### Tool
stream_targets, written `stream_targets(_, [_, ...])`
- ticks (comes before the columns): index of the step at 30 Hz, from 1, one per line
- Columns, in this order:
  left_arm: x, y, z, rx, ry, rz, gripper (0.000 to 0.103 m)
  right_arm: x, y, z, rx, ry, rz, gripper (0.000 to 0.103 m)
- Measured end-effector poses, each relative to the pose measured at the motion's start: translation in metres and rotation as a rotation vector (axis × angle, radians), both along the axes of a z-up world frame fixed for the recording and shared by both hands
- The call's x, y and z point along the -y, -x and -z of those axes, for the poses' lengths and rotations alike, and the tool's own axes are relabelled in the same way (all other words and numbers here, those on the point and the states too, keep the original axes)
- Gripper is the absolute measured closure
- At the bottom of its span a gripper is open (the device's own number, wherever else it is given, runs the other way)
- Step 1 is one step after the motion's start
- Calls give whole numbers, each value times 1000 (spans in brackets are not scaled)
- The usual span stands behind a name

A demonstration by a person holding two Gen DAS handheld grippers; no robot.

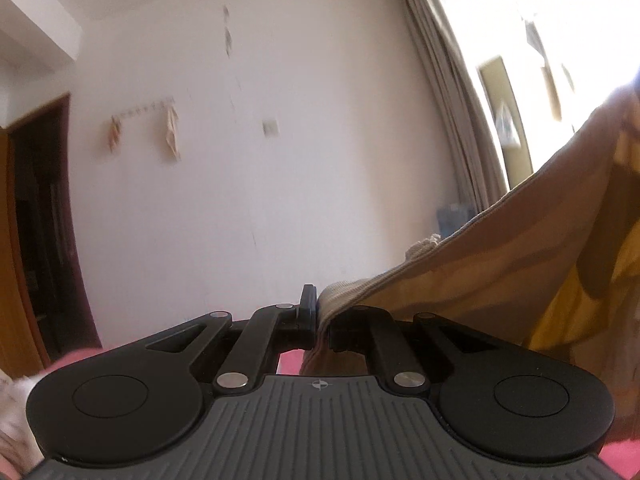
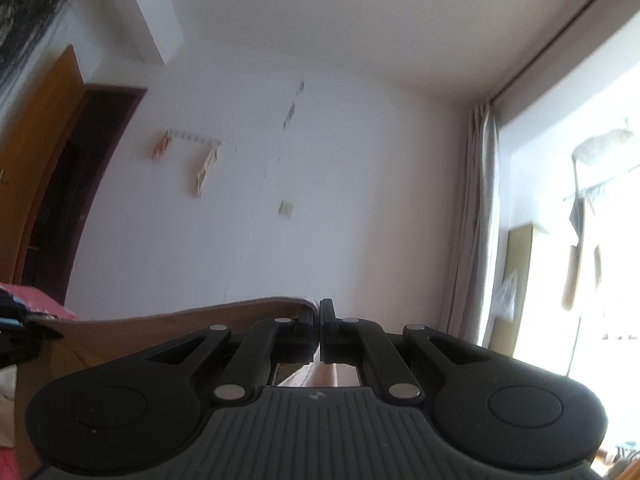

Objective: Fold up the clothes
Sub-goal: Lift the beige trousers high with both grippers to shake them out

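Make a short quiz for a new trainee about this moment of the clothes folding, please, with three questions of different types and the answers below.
1. True or false: the left gripper is shut on the ribbed hem of the garment.
2. Multiple choice: in the right wrist view, to which side of the right gripper does the cloth run? A) to the left B) to the right C) straight up
3. Short answer: what hangs beside the bright window in both views?

Key
1. True; the ribbed edge is pinched between the fingers.
2. A; the right gripper is shut on the same garment.
3. A curtain.
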State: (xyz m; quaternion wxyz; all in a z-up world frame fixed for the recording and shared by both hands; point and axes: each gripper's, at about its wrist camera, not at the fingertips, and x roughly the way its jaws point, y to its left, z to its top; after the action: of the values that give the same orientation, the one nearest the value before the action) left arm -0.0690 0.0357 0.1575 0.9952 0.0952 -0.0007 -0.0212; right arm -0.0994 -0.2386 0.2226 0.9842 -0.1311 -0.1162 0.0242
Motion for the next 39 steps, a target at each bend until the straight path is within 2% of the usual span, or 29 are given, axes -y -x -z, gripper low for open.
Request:
stream_targets(8, [-26,71,-97,238,26,-4,98,-17,74,-72,200,12,-36,101])
stream_targets(14, [-26,126,-164,397,30,24,98,-15,142,-138,381,-10,-94,101])
stream_targets(19, [-16,161,-208,510,38,53,98,-5,192,-188,511,-21,-121,101])
stream_targets(23, [-3,175,-236,549,48,65,97,8,224,-225,571,-58,-151,101])
stream_targets(27, [9,165,-239,512,47,64,97,15,231,-248,570,-62,-150,101])
stream_targets(31, [24,127,-221,419,32,52,97,24,200,-249,484,-59,-114,101])
stream_targets(34, [36,73,-191,318,2,35,97,28,158,-237,388,-48,-83,101])
stream_targets(39, [48,-54,-125,96,-19,-5,97,29,51,-207,163,13,-35,101])
